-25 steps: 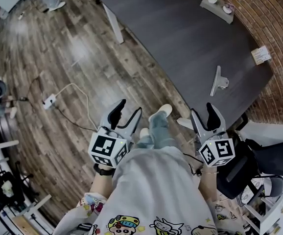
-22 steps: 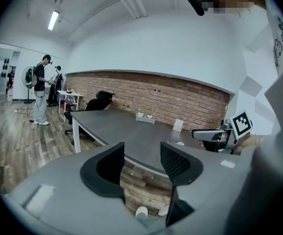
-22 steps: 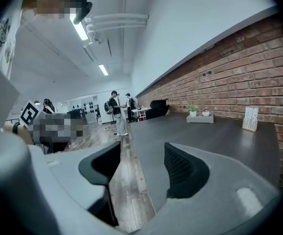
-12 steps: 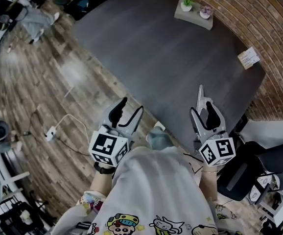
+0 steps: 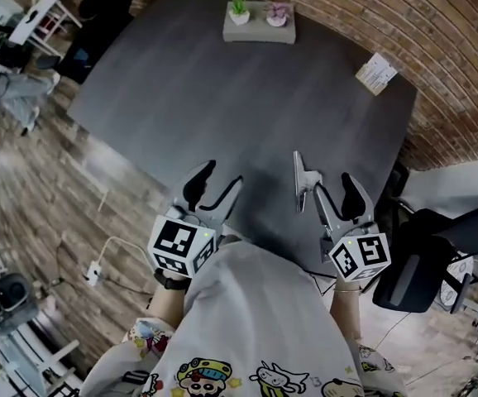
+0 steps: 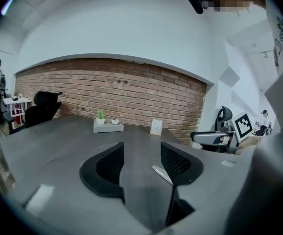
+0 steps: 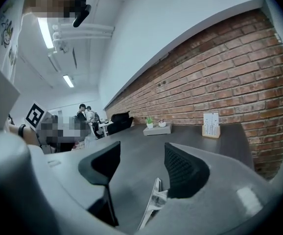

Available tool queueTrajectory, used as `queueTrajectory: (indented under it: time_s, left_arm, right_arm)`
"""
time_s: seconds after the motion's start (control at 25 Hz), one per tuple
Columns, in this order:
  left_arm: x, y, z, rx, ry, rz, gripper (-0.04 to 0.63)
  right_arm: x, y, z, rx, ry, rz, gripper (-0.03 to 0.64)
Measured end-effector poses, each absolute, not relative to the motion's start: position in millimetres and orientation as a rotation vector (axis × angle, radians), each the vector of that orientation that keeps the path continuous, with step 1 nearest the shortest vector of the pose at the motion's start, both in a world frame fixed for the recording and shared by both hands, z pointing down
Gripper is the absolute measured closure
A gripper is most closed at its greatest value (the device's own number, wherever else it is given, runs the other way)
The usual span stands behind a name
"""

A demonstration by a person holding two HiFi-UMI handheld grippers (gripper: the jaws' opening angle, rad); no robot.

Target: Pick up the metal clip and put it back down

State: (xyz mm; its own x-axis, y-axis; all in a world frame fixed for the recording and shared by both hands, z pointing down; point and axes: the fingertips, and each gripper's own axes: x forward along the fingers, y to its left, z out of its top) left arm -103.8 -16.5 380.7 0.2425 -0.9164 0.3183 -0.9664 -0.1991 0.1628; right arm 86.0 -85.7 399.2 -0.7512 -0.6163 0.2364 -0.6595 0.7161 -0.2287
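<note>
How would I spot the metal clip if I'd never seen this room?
Look at the big dark table by the brick wall. At its near edge, just beside the right gripper, lies the metal clip: a slim silvery strip, unlike the far planter and card.

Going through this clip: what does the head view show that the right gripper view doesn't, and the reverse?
Only the head view: the wood floor, a power strip on it, and the open jaws of the left gripper.

Only the right gripper view: ceiling lights and people standing far beyond the table.

Both: the clip lying on the table just ahead of the open right gripper, the planter tray, the card stand and the brick wall.
</note>
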Motion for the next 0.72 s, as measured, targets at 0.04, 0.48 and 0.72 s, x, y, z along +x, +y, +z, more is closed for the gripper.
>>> queueTrajectory:
  time_s: [0.04, 0.48, 0.72]
  left_arm:
    - [-99.4, -24.0, 380.4, 2.214, -1.716, 0.224, 0.353]
    - [-55.3, -74.8, 382.2, 2.41, -1.423, 0.312, 0.35]
    - [-43.1, -95.3, 385.7, 2.491, -1.259, 0.318, 0.35]
  right_arm:
    - [89.8, -88.4, 399.4, 1.064, -2.772, 0.462, 0.339]
    - [108.4, -92.6, 412.1, 1.26, -2.688, 0.567, 0.339]
    - [117.0, -92.8, 413.0, 1.404, -2.6, 0.587, 0.339]
